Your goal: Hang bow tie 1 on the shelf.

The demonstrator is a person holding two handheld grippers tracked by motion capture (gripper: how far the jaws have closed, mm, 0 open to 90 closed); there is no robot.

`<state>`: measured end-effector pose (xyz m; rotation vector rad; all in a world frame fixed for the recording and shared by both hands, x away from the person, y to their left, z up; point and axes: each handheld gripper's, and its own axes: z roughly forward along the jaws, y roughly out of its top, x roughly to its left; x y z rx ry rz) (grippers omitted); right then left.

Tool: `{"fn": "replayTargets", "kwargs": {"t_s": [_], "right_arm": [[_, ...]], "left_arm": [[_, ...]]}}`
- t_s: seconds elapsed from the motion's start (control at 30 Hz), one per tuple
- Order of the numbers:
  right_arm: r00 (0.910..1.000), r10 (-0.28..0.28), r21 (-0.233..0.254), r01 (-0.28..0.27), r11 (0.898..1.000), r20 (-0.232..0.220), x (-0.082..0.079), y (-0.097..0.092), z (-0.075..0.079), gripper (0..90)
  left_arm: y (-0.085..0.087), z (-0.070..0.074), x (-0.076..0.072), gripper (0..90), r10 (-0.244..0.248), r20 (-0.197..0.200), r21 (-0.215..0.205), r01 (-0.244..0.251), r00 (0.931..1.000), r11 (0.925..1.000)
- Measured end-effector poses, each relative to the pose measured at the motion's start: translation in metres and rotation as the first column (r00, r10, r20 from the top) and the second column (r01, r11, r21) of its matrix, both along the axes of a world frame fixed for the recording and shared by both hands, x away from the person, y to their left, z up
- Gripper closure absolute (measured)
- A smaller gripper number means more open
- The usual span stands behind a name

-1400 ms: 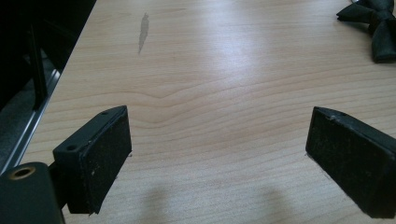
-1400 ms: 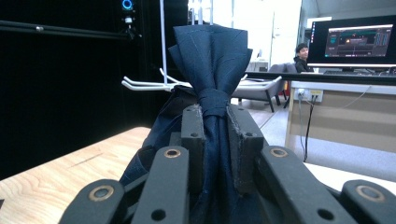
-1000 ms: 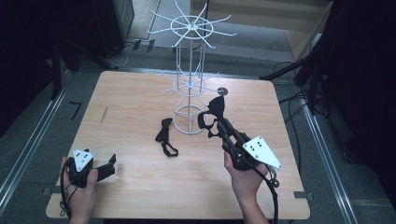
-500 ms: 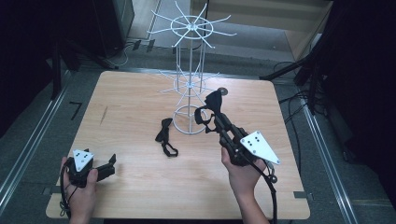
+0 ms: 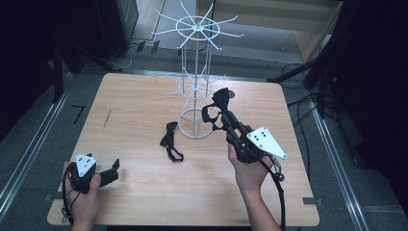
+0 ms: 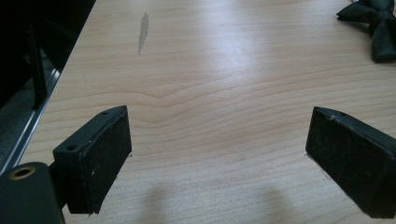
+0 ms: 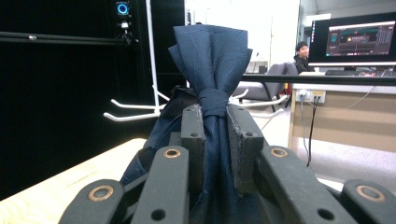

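Wooden bench (image 5: 144, 115), dark surrounds, white wire rack (image 5: 196, 86) standing at far middle. Right gripper (image 5: 219, 110) raised above bench beside rack's lower tier, jaws pinching navy bow tie (image 7: 211, 60) at its knot; one wing fans out above jaw tips, rest hangs down between them. Second black bow tie (image 5: 170, 140) lying flat on bench near rack base. Left gripper (image 5: 115, 168) resting at near left corner, jaws spread wide, nothing between them.

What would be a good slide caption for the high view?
Right gripper lifts a dark bow tie beside the white wire rack.
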<state>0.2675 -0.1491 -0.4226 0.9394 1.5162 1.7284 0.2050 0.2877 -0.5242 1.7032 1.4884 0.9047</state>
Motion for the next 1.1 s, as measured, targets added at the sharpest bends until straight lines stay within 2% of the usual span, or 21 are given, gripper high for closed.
{"fn": "replayTargets", "kwargs": {"t_s": [0.33, 0.7, 1.1], "right_arm": [[0.9996, 0.001, 0.020, -0.001, 1.000, -0.029, 0.013, 0.000, -0.005, 79.4], [0.9995, 0.003, -0.016, -0.003, 1.000, -0.033, 0.025, 0.008, -0.006, 79.2], [0.9976, 0.006, -0.011, -0.007, 1.000, -0.069, 0.040, 0.012, -0.013, 78.7]], "left_arm": [[0.000, 0.000, 0.000, 7.6, 0.000, -0.001, 0.004, 0.000, 1.0000, 1.0000], [0.000, 0.000, 0.000, 7.6, -0.001, -0.001, 0.000, 0.001, 1.0000, 1.0000], [0.000, 0.000, 0.001, 7.6, 0.001, -0.004, 0.000, -0.001, 1.0000, 1.0000]]}}
